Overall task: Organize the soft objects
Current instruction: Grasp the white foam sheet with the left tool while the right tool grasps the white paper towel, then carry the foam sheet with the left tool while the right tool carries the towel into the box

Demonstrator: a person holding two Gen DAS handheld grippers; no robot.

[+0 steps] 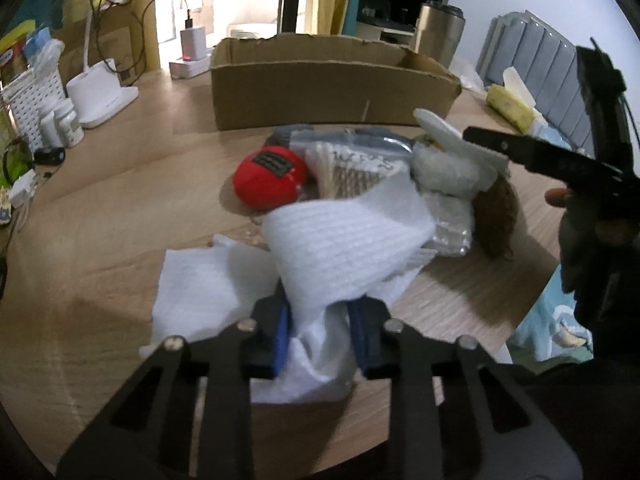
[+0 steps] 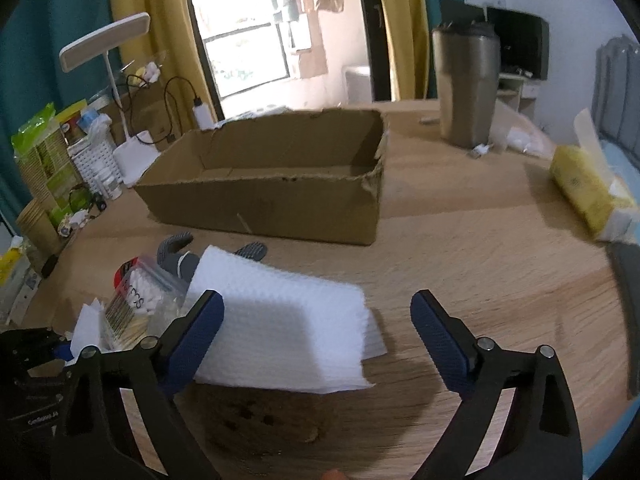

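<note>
- Left gripper (image 1: 320, 330): blue pads drawn close, pinching a bunched sheet of white foam wrap (image 1: 344, 240); the sheet rose from between the pads and draped forward over the pile.
- Right gripper (image 2: 318, 334): jaws spread wide, holding nothing; its left finger (image 2: 196, 332) overlapped the edge of a white paper towel (image 2: 280, 320); contact could not be told.
- The paper towel lay on top of a brown round object (image 2: 264, 420), just below the right gripper.
- Pile on the table (image 1: 100, 240): red soft ball (image 1: 268, 182), bag of cotton swabs (image 1: 352, 164), grey glove (image 2: 176, 250), all touching or overlapping.
- Cardboard box (image 2: 272, 204) stood behind the pile, open-topped; visible interior showed only bare cardboard.
- Yellow tissue pack (image 2: 588, 188) lay to the right, well apart from the box.
- Steel tumbler (image 2: 466, 88) stood upright beyond the box.
</note>
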